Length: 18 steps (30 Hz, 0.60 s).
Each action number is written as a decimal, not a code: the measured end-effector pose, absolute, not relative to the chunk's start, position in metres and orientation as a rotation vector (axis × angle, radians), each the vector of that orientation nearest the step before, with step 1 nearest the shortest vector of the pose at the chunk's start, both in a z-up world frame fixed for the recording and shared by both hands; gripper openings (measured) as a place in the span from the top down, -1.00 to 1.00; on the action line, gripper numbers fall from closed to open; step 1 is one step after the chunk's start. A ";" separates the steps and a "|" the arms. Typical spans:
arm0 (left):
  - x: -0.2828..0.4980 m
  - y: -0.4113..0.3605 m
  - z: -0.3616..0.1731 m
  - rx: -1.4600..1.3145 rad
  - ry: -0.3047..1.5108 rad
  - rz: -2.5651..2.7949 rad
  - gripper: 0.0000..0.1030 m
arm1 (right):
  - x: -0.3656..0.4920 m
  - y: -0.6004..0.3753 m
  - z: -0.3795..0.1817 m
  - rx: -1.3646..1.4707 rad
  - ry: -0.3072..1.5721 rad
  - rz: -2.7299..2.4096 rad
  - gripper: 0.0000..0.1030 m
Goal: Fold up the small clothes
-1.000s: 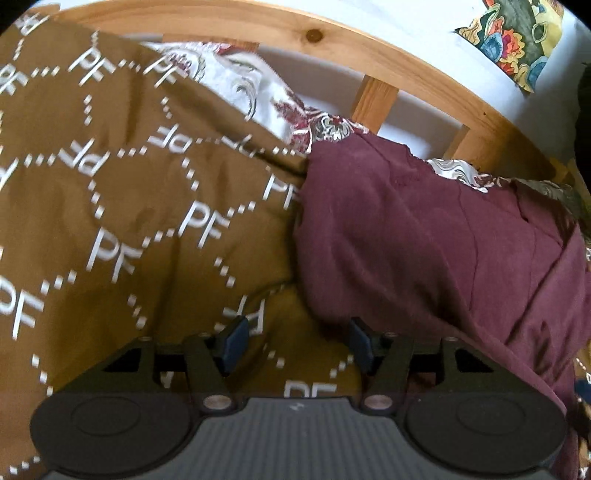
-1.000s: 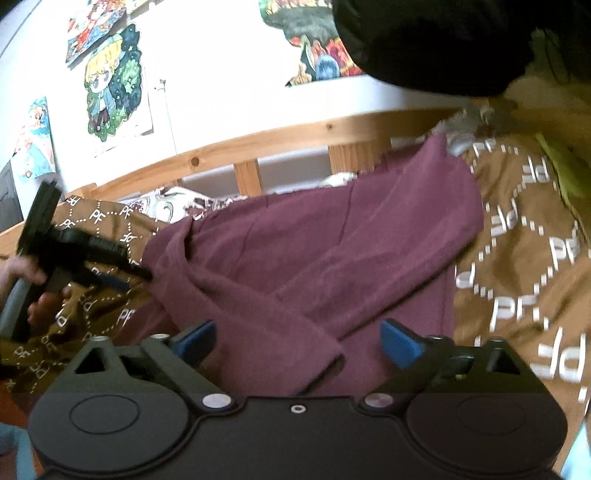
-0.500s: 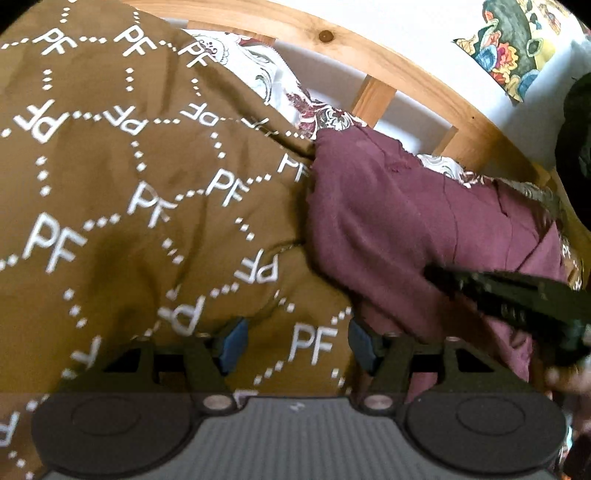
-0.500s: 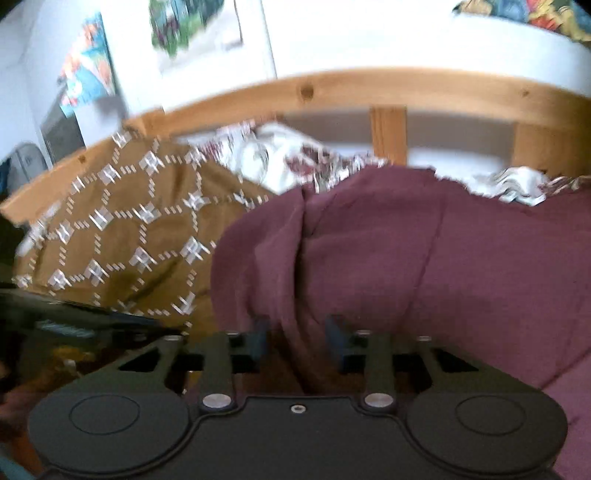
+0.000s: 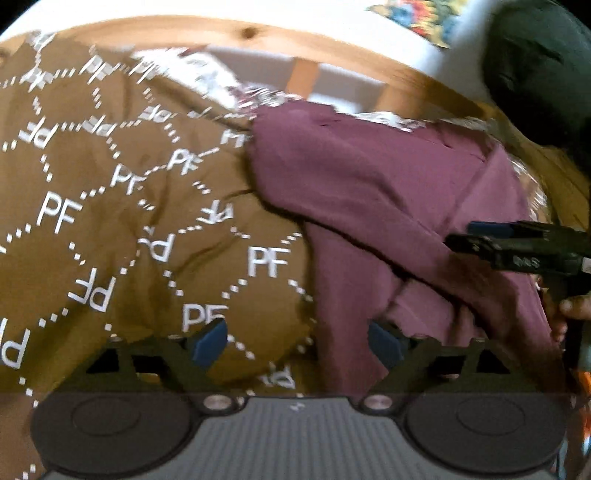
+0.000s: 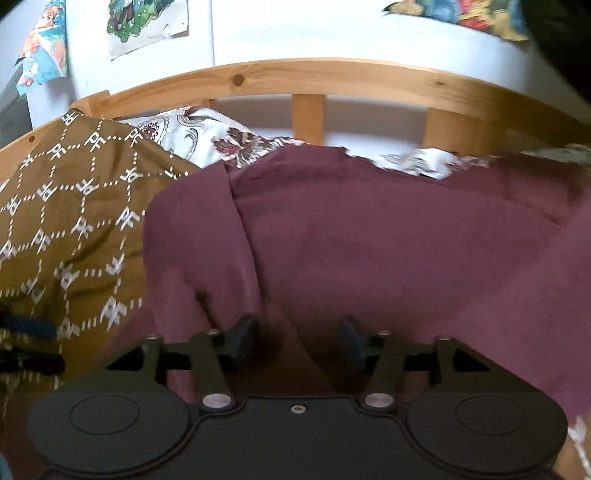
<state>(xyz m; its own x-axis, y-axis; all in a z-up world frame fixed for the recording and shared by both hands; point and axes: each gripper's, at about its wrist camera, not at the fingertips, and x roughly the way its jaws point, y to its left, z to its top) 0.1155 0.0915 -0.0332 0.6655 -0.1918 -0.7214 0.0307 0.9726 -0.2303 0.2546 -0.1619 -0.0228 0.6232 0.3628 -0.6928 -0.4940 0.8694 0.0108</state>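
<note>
A maroon garment (image 5: 369, 192) lies rumpled on a brown blanket printed with white "PF" letters (image 5: 92, 206). My left gripper (image 5: 297, 341) is open, low over the blanket at the garment's left edge, the right fingertip touching the cloth's hem. My right gripper (image 6: 297, 334) is open with a raised fold of the maroon garment (image 6: 388, 240) between its fingers. The right gripper also shows at the right of the left wrist view (image 5: 517, 247), resting on the garment.
A wooden bed rail (image 6: 314, 77) with slats runs behind the garment. A floral white sheet (image 6: 207, 136) shows under the blanket. Posters (image 6: 147, 22) hang on the white wall. A dark object (image 5: 539, 74) sits at the upper right.
The right gripper swung left and came down onto the garment, narrowing its jaws, then widening them a little. The left gripper drew back toward the garment's near left edge.
</note>
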 end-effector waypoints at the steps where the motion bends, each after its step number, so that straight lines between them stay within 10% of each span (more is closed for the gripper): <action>1: 0.110 0.087 -0.031 -0.189 0.823 -0.139 -0.83 | 0.241 -0.171 -0.020 -0.200 0.736 0.495 -0.39; 8: 0.075 0.067 -0.025 -0.079 0.810 -0.230 -0.99 | 0.134 -0.230 -0.010 -0.287 0.712 0.480 -0.94; 18: 0.039 0.033 -0.027 0.143 0.816 -0.410 -0.99 | 0.044 -0.237 -0.021 -0.575 0.815 0.509 -0.98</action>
<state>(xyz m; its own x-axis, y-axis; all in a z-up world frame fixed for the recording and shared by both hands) 0.0386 0.0333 -0.0271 0.6121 -0.3000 -0.7317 0.4083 0.9123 -0.0325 0.0443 -0.2366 -0.0207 0.5847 0.1984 -0.7866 -0.6197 0.7350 -0.2752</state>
